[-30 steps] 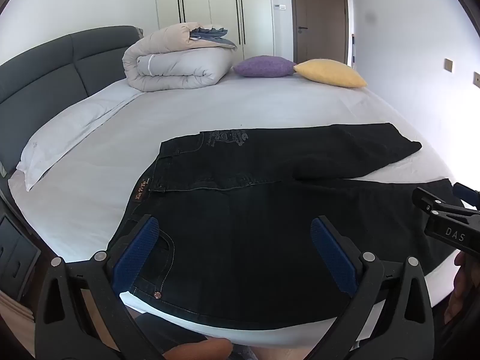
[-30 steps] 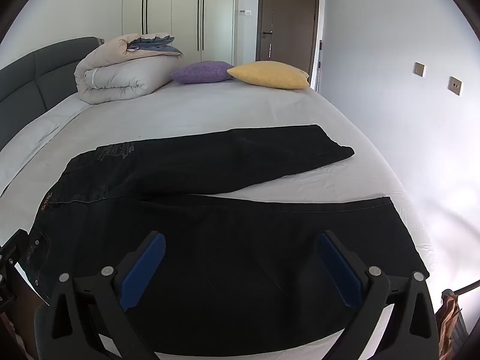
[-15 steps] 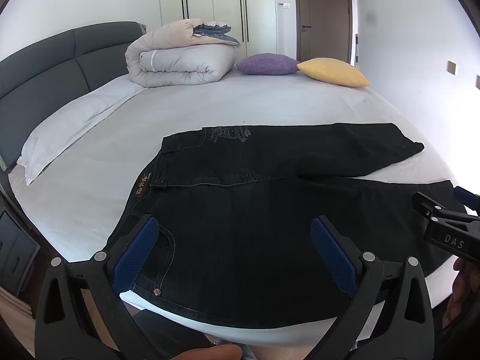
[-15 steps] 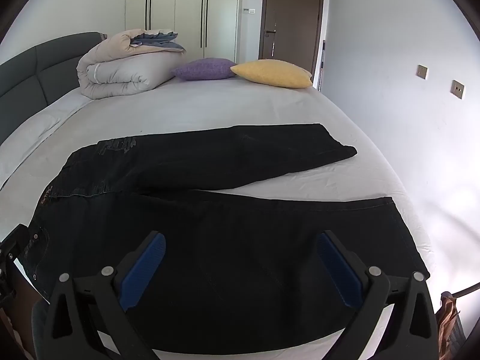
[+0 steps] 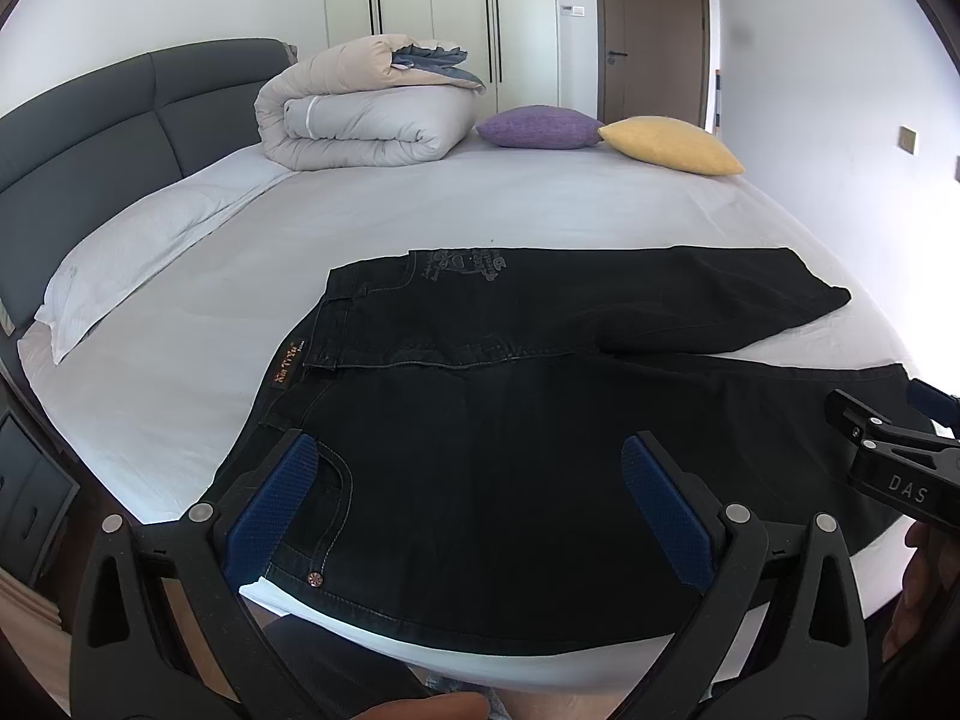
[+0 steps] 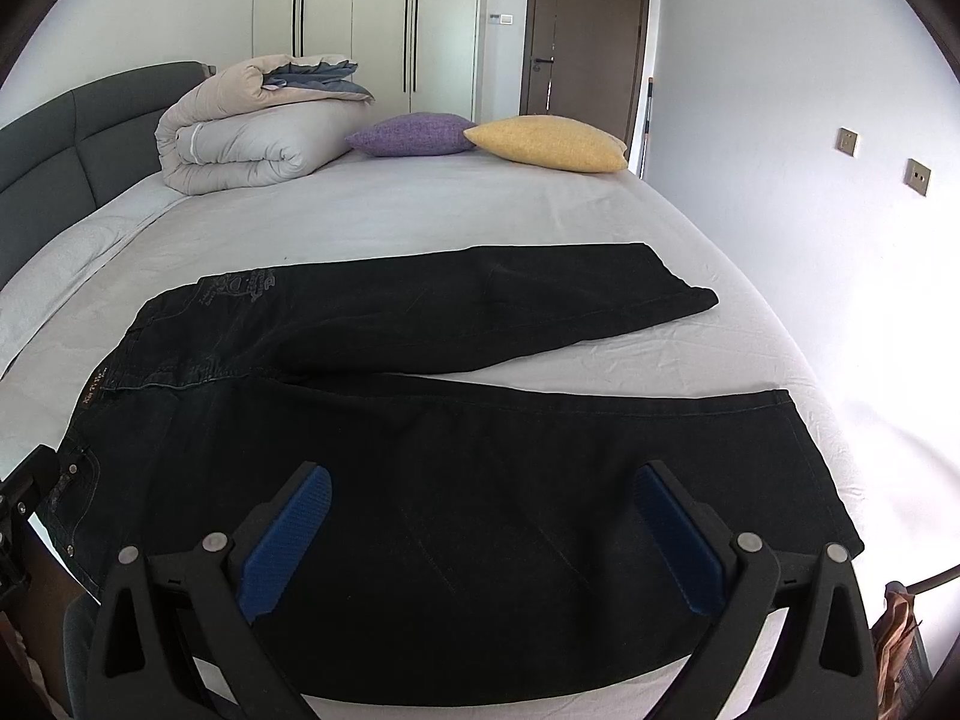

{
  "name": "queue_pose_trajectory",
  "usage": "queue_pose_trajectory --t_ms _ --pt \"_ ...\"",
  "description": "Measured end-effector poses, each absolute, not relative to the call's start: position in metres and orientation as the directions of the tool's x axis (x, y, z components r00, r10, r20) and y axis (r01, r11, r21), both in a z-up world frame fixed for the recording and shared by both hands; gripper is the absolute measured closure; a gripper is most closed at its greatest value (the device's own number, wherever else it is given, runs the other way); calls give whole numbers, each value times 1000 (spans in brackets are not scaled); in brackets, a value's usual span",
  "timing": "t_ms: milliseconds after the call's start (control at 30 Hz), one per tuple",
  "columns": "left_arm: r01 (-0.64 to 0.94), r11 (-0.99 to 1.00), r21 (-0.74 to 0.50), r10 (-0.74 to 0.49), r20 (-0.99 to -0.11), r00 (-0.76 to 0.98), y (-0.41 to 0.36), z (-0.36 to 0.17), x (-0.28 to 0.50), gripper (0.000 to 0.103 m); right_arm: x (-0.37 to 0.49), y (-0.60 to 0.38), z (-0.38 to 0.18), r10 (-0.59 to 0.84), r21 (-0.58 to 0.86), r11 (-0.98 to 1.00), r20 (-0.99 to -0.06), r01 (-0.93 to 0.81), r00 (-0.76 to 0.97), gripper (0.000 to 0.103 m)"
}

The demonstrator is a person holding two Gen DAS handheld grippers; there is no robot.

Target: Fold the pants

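Above the pants (image 5: 480,480), both claws stay open — cameras tilted lower.

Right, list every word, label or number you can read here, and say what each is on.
"DAS": on the body of the right gripper, seen from the left wrist.
Brown waistband patch on the black pants: lettering too small to read.
Grey print near the pants' waist: blurred, unreadable.
No other readable text.

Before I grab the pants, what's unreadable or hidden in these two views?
- Left wrist: pants near edge, behind left gripper frame.
- Right wrist: near hem corner, behind right gripper frame.
- Waistband label, leg print: too small.
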State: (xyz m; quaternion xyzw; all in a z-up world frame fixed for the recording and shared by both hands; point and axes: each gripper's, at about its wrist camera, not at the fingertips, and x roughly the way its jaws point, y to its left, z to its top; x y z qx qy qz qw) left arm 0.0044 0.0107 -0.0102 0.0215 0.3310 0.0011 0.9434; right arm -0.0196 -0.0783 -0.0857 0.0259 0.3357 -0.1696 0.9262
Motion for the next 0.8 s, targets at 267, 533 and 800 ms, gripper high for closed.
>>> queue_pose_trajectory --t_ms 267,533,800 --pt "11 999 41 17 -626 780 11 -11 4 0 -19 -75 -91 -289 -60 943 -639 328 713 0" --pt "12 999 39 15 -627 779 13 -12 3 0 -18 -74 -92 -284 -58 944 -642 324 712 0" --pt "10 999 36 14 -629 778 16 -16 0 0 -18 -74 -92 -283 -58 945 -643 323 712 0"
